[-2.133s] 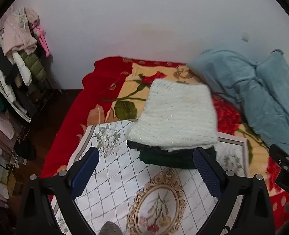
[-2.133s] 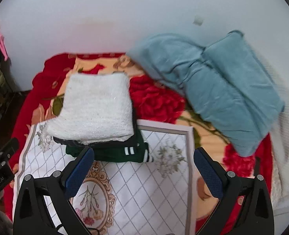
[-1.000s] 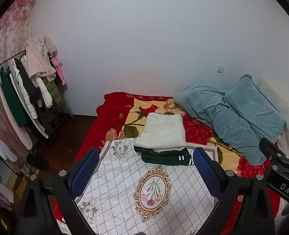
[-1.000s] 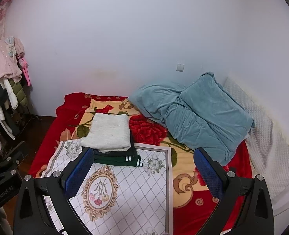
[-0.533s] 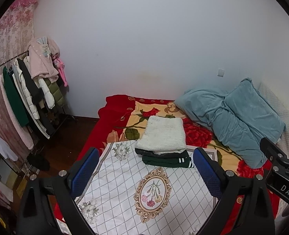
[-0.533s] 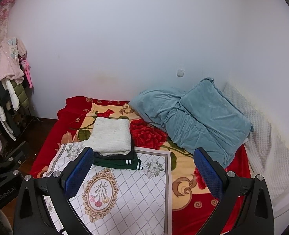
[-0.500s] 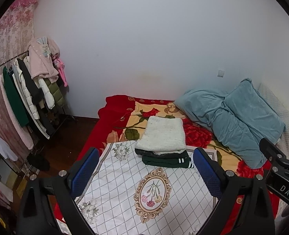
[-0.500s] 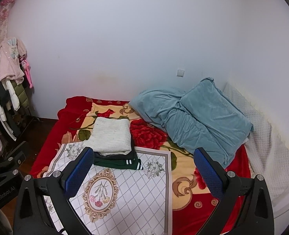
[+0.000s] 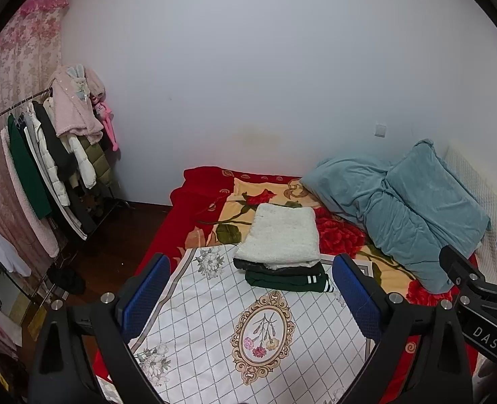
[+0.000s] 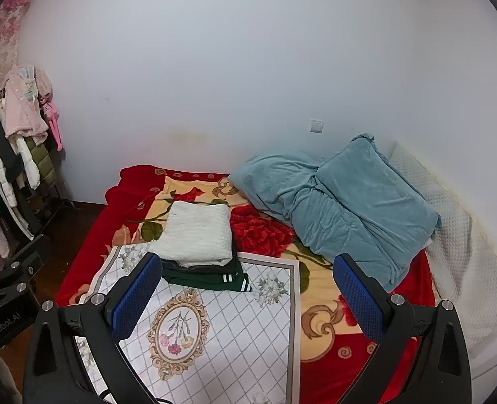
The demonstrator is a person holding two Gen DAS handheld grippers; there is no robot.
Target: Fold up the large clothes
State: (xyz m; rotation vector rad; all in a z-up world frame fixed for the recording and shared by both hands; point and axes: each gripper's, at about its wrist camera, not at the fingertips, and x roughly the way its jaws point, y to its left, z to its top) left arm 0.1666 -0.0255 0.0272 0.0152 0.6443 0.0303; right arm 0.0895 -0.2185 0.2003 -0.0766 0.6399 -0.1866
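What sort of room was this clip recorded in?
Almost certainly a home bedroom: a bed under a red floral blanket, teal pillows against the wall, and a clothes rack hung with coats beside it. A stack of folded clothes sits on the bed.

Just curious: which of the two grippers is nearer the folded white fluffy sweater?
Hard to call. The white sweater sits centred ahead of the left gripper, but left of centre for the right gripper; both open, held back.
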